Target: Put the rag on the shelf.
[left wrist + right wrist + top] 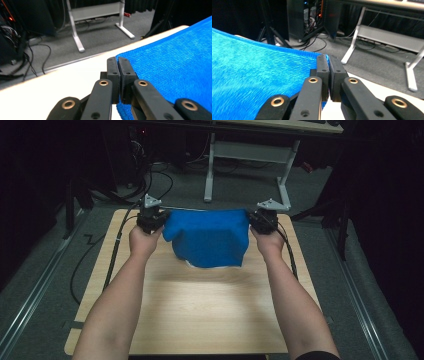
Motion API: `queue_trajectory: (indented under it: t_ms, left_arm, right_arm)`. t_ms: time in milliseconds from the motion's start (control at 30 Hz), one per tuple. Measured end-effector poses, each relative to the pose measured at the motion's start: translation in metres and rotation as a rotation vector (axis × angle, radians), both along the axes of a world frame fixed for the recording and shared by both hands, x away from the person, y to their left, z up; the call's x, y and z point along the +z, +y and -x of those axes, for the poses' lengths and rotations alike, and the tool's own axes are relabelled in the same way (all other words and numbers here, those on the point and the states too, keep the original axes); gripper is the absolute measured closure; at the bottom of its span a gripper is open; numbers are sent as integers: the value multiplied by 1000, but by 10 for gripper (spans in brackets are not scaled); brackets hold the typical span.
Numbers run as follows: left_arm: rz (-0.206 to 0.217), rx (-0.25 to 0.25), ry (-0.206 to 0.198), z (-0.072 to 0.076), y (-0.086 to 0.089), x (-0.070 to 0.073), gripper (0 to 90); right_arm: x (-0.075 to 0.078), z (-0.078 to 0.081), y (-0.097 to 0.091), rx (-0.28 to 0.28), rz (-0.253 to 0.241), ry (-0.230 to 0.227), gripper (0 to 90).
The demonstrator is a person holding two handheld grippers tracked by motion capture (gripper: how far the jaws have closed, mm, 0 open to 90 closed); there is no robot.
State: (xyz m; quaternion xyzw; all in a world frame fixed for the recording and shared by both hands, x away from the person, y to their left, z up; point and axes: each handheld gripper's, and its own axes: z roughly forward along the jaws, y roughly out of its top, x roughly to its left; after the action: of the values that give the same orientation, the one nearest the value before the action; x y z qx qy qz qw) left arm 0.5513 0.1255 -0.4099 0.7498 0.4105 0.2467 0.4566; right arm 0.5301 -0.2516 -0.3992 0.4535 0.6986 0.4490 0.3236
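A blue cloth (210, 237) is held up over the far half of the wooden table (200, 310), stretched between both grippers and hanging toward me. My left gripper (152, 217) is shut on its left top corner; in the left gripper view the jaws (117, 61) pinch the edge of the blue cloth (172, 62). On the other side my right gripper (262, 217) is shut on the right top corner, and the right gripper view has the jaws (328, 60) closed on the blue cloth (254, 77). Something white (192, 265) peeks out under the cloth's lower edge.
Beyond the table's far edge stands a white-legged desk frame (250, 160) on grey carpet, with cables (150, 185) and dark equipment at the left. The near half of the table is bare wood. Both forearms reach in from the bottom.
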Motion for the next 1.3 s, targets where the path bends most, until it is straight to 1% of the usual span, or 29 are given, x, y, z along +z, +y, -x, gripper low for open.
queue_trajectory:
  t_ms: [33,67,100,133,200,233,300,367,433,467,567,700,767,900,1000,1033,1067,1200,1233,1300]
  left_arm:
    - [0,-3,7,3,0,-3,887]
    - [-3,-6,23,5,0,-7,886]
    - [-5,-12,18,9,0,-10,887]
    - [3,-13,26,12,1,-14,887]
    - [4,-16,46,16,2,-20,886]
    - [5,-18,52,19,2,-23,886]
    - [21,-24,58,26,2,-29,886]
    - [26,-34,74,31,2,-37,886]
    - [28,-40,97,34,1,-44,886]
    - [34,-42,95,36,1,-48,886]
    - [52,-47,117,38,1,-58,886]
    - [63,-58,134,38,0,-69,886]
    - [70,-64,143,39,-1,-72,886]
    - [72,-74,162,38,-4,-81,886]
    - [78,-80,184,38,-6,-88,885]
    - [77,-81,189,38,-7,-90,885]
    - [77,-81,194,38,-8,-92,885]
    - [83,-84,205,38,-11,-97,883]
    - [85,-84,205,38,-11,-98,883]
    - [90,-84,207,38,-12,-99,882]
  right_arm:
    - [-3,3,1,7,3,4,889]
    - [-6,5,1,9,8,9,889]
    - [-10,8,2,15,10,13,889]
    - [-13,11,3,18,13,20,889]
    - [-20,17,3,24,14,36,889]
    - [-24,20,4,28,12,41,889]
    - [-30,26,4,29,5,60,889]
    - [-37,31,4,36,5,73,888]
    - [-43,36,5,38,11,89,888]
    - [-46,37,5,43,7,95,888]
    - [-53,42,7,50,13,96,889]
    - [-64,44,10,50,25,127,889]
    - [-69,44,10,56,22,135,888]
    - [-77,45,11,56,10,134,888]
    - [-84,46,11,49,0,152,888]
    - [-86,46,10,51,1,151,888]
    - [-87,47,11,47,-3,159,888]
    - [-91,48,10,54,1,153,888]
    - [-92,49,10,47,-8,151,887]
    - [-95,49,8,44,-11,162,887]
